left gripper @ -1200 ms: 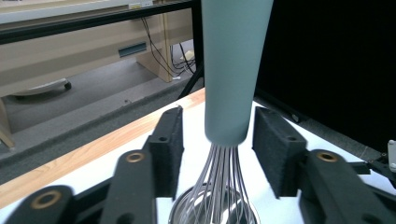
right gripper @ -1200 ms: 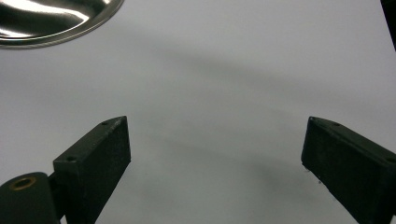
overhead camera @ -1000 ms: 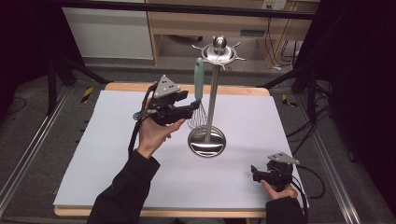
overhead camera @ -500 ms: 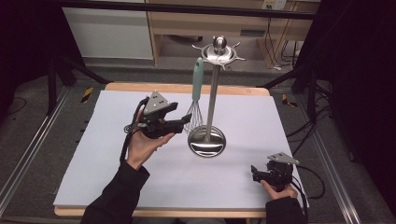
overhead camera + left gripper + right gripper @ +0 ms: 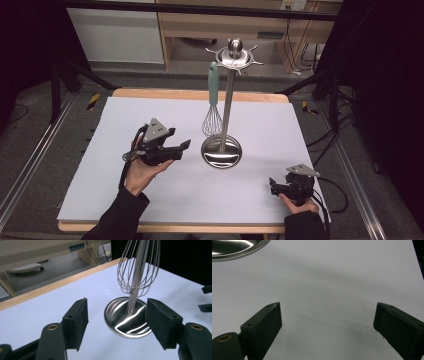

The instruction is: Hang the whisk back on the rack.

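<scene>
A whisk (image 5: 212,107) with a soft green handle hangs from the top of a shiny metal stand (image 5: 226,100). Its wire end hangs just above the stand's round base (image 5: 221,152) and right beside the pole. The stand is near the middle of the worktop (image 5: 125,115), which has a white sheet on it and a wooden edge at the back.

The left claw (image 5: 184,148) is held up in a hand (image 5: 142,170), a little to the left of the stand's base. Its jaws are wide apart and hold nothing. It points at the stand. In the left gripper view, the wires of the whisk (image 5: 136,267) hang down between the two black pads (image 5: 76,323), farther off, with the shiny base (image 5: 125,320) under them. The claw is not touching them.

The right claw (image 5: 272,184) is low at the front right corner of the worktop, well apart from the stand. A hand (image 5: 300,202) holds it there. In the right gripper view its jaws are wide apart too, with just the white sheet (image 5: 332,290) between them. A bit of the shiny base (image 5: 234,250) peeks in at the top left corner.
</scene>
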Demonstrator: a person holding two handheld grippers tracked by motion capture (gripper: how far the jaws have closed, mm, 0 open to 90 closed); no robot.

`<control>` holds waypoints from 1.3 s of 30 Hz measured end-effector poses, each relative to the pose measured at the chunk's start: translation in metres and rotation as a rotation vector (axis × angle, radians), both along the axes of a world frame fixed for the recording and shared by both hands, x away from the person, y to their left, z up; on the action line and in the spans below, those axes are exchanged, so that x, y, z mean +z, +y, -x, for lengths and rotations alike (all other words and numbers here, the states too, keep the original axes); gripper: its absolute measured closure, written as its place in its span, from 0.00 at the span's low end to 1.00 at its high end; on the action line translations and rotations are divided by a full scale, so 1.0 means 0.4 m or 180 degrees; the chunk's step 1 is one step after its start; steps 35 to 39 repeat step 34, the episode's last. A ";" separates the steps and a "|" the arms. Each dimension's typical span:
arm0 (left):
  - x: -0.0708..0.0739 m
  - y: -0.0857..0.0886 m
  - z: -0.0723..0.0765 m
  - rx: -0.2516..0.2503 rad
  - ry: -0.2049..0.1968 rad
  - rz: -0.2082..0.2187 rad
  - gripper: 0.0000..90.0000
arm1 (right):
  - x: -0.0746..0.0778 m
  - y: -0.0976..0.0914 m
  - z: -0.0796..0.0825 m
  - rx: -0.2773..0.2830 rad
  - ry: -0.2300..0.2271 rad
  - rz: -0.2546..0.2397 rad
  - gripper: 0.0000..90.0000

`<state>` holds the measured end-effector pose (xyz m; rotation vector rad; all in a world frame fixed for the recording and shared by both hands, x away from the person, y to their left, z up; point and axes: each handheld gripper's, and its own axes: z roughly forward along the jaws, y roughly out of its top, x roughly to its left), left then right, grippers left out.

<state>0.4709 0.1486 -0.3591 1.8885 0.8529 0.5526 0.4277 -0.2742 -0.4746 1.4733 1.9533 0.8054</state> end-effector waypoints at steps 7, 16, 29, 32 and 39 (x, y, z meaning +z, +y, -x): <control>-0.058 0.040 0.010 0.0002 0.0110 -0.0085 0.35 | -0.002 -0.002 0.000 -0.0046 0.0005 0.0039 0.09; -0.130 0.090 0.025 0.0129 0.0213 -0.0158 0.33 | -0.004 -0.005 -0.001 -0.0064 0.0027 0.0023 0.09; -0.224 0.183 0.029 0.0519 0.0439 -0.0204 0.31 | -0.016 -0.003 -0.009 -0.0095 0.0145 0.0133 0.09; -0.232 0.203 0.030 0.0599 0.0438 -0.0202 0.30 | -0.015 -0.003 -0.007 -0.0105 0.0150 0.0115 0.09; -0.240 0.214 0.032 0.0632 0.0461 -0.0223 0.30 | -0.015 -0.005 -0.008 -0.0084 0.0140 0.0144 0.09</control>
